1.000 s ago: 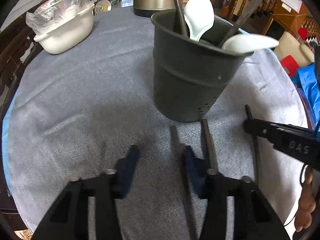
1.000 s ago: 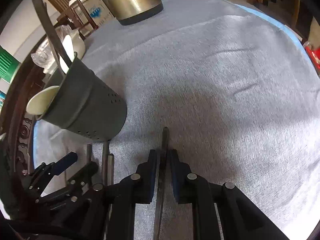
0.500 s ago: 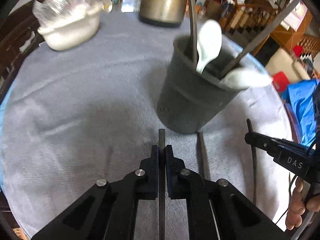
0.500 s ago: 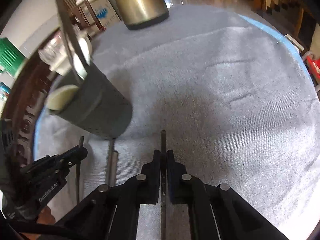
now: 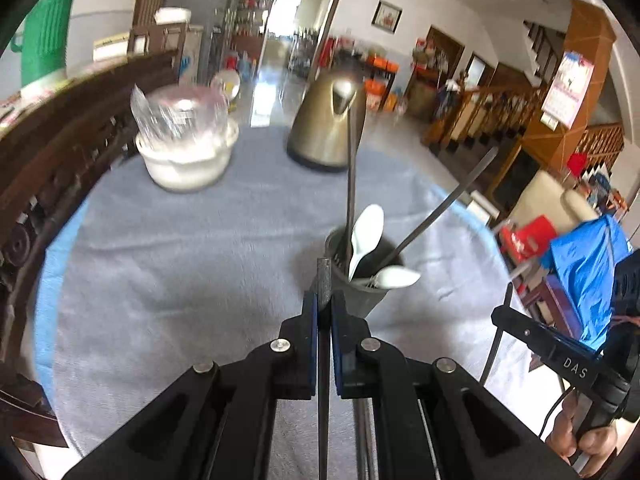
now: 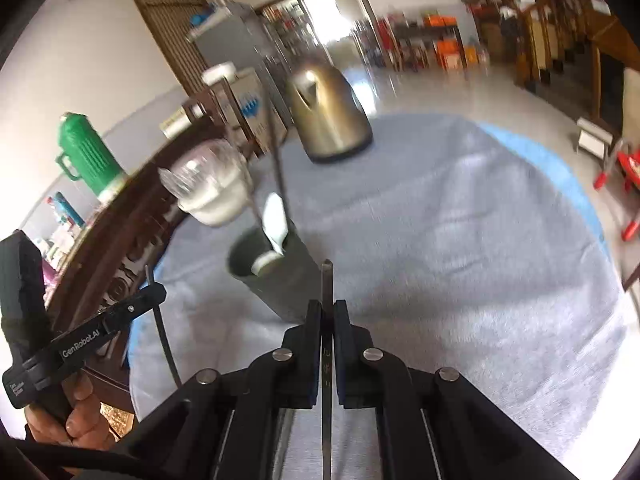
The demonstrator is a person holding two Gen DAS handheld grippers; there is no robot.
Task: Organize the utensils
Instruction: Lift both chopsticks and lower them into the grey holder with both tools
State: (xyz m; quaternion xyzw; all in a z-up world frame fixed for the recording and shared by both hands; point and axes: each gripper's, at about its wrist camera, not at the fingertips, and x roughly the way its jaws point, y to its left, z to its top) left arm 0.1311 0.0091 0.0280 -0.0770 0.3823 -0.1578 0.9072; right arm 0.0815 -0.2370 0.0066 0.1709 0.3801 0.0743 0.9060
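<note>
"DAS" on the right gripper (image 5: 505,317), "GenRobot.AI" on the left gripper (image 6: 154,292)

Bright daylight pours through the far doorway (image 5: 296,24), glaring off the floor (image 6: 432,88); both fisheye views bend at the edges and smear with motion blur.

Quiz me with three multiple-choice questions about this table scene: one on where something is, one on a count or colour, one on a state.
1. The kettle stands:
A. beyond the utensil cup
B. inside it
C. on the floor

2. White spoons in the cup:
A. none
B. two
C. five

3. The left gripper is:
A. wide open
B. out of view
C. shut on a dark chopstick

Answers: 1 A, it sits farther up the table; 2 B, two white bowls show; 3 C, pads pinch the stick.
</note>
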